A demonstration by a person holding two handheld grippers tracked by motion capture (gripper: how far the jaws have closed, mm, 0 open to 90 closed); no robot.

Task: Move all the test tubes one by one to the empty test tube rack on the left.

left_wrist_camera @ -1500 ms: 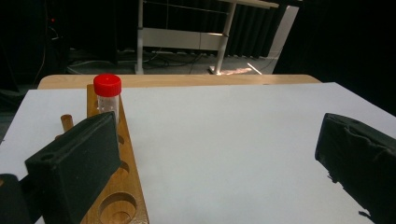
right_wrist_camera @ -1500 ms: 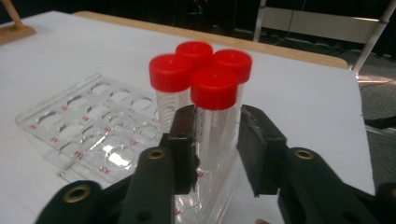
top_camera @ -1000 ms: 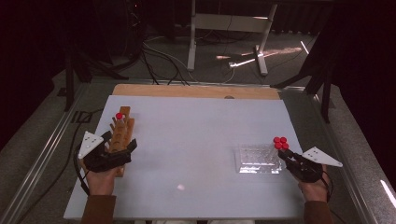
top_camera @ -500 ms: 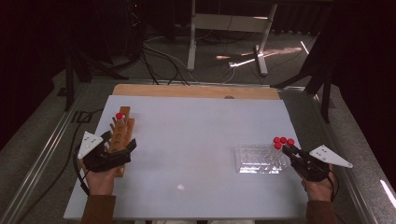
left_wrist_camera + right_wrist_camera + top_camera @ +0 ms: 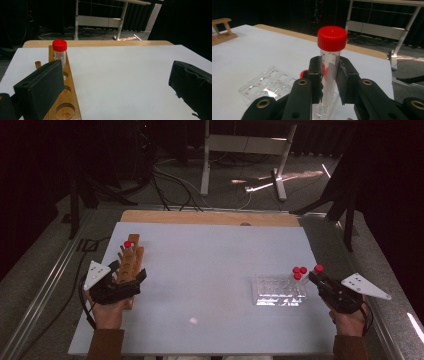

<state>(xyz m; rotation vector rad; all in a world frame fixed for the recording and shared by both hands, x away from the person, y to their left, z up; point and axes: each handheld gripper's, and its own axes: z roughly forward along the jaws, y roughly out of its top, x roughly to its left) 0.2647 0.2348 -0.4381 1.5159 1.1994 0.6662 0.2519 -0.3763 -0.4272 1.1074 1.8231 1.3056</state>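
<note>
Lower right of the high view: right tongs [image 5: 317, 276] clenched on a clear tube [image 5: 329, 67] with a red cap [image 5: 318, 268], tube upright between the pads (graduation marks visible in the right gripper view), lifted just right of the clear plastic rack [image 5: 276, 291]. Two more red-capped tubes [image 5: 299, 271] stand in that rack's right end. Lower left: left tongs [image 5: 129, 281] released, jaws wide apart (nothing between them), one jaw over the wooden rack [image 5: 131, 265], the other over bare white tabletop [image 5: 210, 270]. Farther up that wooden rack one red-capped tube [image 5: 59, 53] stands in a far hole; nearer holes empty. Beyond the tabletop edge: dark floor, cables.
</note>
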